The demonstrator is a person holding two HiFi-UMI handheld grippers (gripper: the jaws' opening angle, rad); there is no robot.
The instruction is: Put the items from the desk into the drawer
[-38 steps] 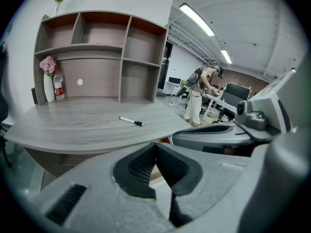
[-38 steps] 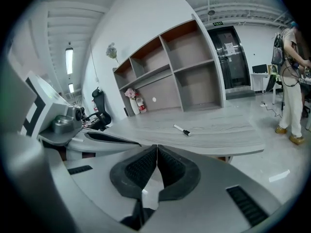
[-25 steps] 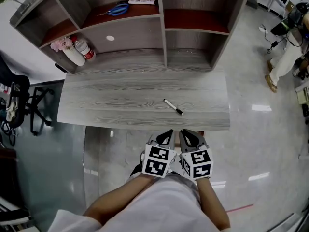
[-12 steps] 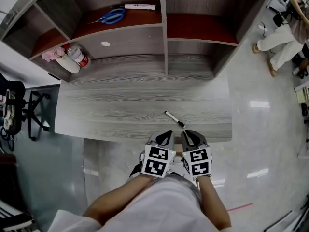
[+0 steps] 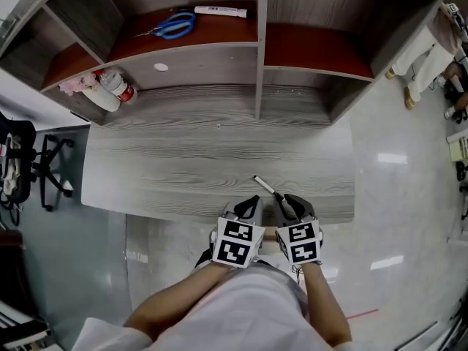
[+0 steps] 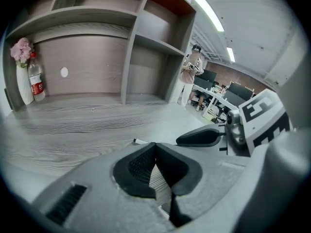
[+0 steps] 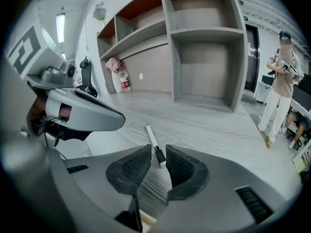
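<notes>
Left gripper [image 5: 249, 205]: fingers pressed together at the tips, nothing between them. It hangs at the front edge of the tabletop [image 5: 183, 159], right beside the right gripper [image 5: 294, 204].

Right gripper: fingers a narrow gap apart, not clamped on anything. The marker's black cap end sits in that gap at the fingertips, and from the right gripper view I can't tell if either finger touches it.

Marker [image 5: 266, 186]: white barrel, black cap, lying flat on the tabletop near the front edge, right of centre. It's angled, with the white end pointing away toward the shelf unit [image 5: 256, 64].

On the shelf unit: blue-handled scissors [image 5: 172, 25] and a white tube [image 5: 219, 11] on the upper left shelf. A bottle with a red label [image 5: 117, 85] and a white vase of pink flowers [image 5: 93, 93] sit in the lower left nook, touching each other.

One person standing [image 7: 279, 81] off to the right, well clear of the desk.
</notes>
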